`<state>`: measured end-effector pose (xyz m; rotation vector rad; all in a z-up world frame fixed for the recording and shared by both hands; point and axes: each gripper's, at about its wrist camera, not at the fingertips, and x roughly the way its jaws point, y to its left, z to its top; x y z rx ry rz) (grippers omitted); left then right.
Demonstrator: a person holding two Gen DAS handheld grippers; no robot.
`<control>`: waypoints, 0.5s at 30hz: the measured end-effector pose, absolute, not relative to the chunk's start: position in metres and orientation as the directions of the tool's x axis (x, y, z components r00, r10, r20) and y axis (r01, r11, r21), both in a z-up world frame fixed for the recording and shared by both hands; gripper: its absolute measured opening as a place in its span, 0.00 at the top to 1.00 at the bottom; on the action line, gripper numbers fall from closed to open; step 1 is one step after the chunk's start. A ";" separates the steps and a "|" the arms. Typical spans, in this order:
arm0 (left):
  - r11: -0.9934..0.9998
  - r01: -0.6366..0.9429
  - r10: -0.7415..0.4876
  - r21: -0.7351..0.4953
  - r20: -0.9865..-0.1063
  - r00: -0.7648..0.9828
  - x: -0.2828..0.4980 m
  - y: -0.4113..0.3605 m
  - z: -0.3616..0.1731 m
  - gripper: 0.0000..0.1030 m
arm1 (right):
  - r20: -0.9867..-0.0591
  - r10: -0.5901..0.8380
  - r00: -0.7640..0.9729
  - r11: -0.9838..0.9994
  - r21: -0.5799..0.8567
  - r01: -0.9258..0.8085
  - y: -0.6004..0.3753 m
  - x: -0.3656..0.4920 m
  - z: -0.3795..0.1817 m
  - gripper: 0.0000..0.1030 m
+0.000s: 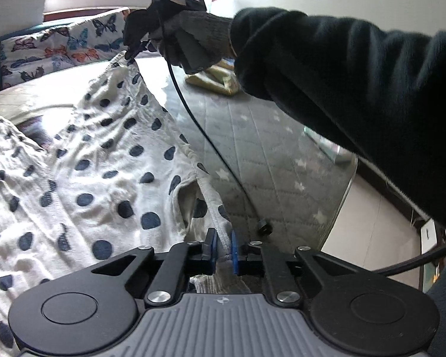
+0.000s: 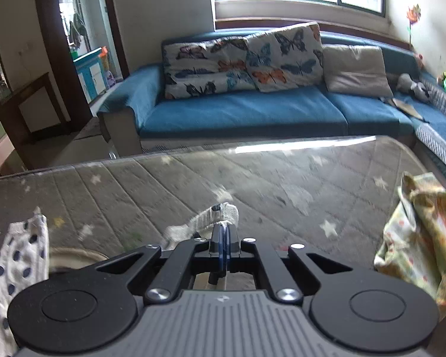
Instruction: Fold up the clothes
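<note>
Both grippers pinch the dotted cloth (image 1: 83,154) over the table (image 1: 270,148).
Left gripper (image 1: 224,247) clamps its hem; right gripper (image 2: 223,245) clamps another edge, held higher.

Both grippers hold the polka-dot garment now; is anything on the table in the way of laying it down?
Nothing visible on the grey star-print table ahead. The only other item, a yellow-green cloth, sits off at the right edge, apart from the polka-dot garment.
</note>
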<state>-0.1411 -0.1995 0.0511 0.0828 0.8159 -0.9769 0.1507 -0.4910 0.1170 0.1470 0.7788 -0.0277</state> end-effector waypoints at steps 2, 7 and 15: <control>0.589 0.747 -0.717 -0.308 -0.626 0.307 -0.141 -0.187 0.056 0.90 | -0.695 0.031 0.718 0.991 0.115 0.068 -0.478 0.154 0.126 0.99; 0.610 0.707 -0.740 -0.358 -0.576 0.347 -0.142 -0.154 0.064 0.90 | -0.678 0.037 0.734 0.994 0.099 0.042 -0.445 0.164 0.147 0.99; 0.638 0.629 -0.759 -0.443 -0.500 0.418 -0.142 -0.094 0.070 0.90 | -0.667 0.068 0.742 0.996 0.091 -0.010 -0.374 0.186 0.162 0.99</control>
